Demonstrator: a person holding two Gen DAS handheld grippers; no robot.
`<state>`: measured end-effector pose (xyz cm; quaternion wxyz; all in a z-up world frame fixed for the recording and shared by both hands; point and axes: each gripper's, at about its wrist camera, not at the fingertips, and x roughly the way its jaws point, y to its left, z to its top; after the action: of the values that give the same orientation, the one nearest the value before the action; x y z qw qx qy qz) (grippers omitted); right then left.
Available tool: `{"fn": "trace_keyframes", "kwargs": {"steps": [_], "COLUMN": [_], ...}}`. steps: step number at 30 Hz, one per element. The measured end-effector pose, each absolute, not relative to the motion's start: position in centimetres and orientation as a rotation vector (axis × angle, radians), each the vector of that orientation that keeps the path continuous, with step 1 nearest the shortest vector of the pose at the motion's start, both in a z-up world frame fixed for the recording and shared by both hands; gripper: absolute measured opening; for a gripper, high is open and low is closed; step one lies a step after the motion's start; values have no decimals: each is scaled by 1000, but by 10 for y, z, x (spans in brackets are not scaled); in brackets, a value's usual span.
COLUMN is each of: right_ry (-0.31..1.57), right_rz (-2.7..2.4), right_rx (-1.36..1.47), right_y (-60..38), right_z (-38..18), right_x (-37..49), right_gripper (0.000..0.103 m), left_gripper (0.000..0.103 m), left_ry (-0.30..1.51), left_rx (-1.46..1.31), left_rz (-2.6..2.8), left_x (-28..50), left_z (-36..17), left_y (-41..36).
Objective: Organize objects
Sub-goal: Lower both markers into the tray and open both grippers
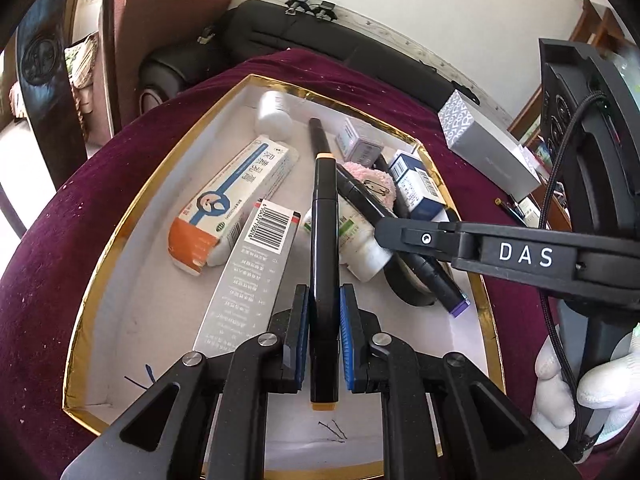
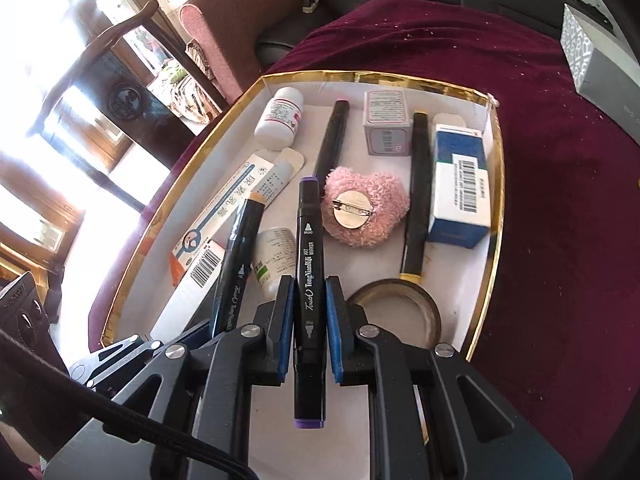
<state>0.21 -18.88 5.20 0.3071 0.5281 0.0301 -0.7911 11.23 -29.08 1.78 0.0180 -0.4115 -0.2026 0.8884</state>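
Observation:
A white box with a gold rim (image 1: pixel 132 208) (image 2: pixel 496 184) lies on a maroon cloth and holds the loose items. My left gripper (image 1: pixel 324 296) is shut on a black marker with orange ends (image 1: pixel 324 220), held above the box floor and pointing away. My right gripper (image 2: pixel 307 284) is shut on a black marker with purple ends (image 2: pixel 306 232) over the box's near half. In the left wrist view the right gripper (image 1: pixel 390 230) reaches in from the right with the purple-ended marker (image 1: pixel 440 284). In the right wrist view the orange-ended marker (image 2: pixel 240 248) shows at the left.
In the box lie a blue-and-orange ointment carton (image 1: pixel 232 196), a silver carton (image 1: pixel 248 272), two white bottles (image 2: pixel 280 120) (image 2: pixel 274 256), a pink fluffy brooch (image 2: pixel 366 208), a blue carton (image 2: pixel 460 184), a grey cube box (image 2: pixel 386 128), two black markers (image 2: pixel 332 140) (image 2: pixel 416 192), a tape roll (image 2: pixel 394 312). A grey box (image 1: pixel 488 148) rests on the cloth.

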Motion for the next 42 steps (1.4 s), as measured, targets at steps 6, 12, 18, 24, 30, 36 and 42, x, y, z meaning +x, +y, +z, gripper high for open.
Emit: {"fn": "trace_keyframes", "kwargs": {"steps": [6,12,18,24,30,36,42], "right_ry": [59,42,-29,27,17,-23,-97], "right_rz": [-2055,-1953,-1927,-2025,-2077,-2085,-2092], "right_rx": [1421,1492,1514,1486,1440,1407,1352], "right_y": [-186,-186,-174,-176,-171,-163,-145], "right_z": [50,36,27,30,40,50,65], "right_x": [4,19,24,24,22,27,32], "right_gripper": [13,13,13,14,21,30,31], "left_gripper": [12,12,12,13,35,36,52], "left_ry": [-645,-649,-580,-607,-653,-603,-436], "left_rx": [-1319,-1366,-1391,-1376,-1312,-1215,-1110], "left_rz": [2772,2714,2720,2756,2791,2849,2961], "left_x": [104,104,113,114,121,128,135], "left_z": [17,14,13,18,26,46,69], "left_y": [-291,-282,-270,-268,-276,-275,-263]}}
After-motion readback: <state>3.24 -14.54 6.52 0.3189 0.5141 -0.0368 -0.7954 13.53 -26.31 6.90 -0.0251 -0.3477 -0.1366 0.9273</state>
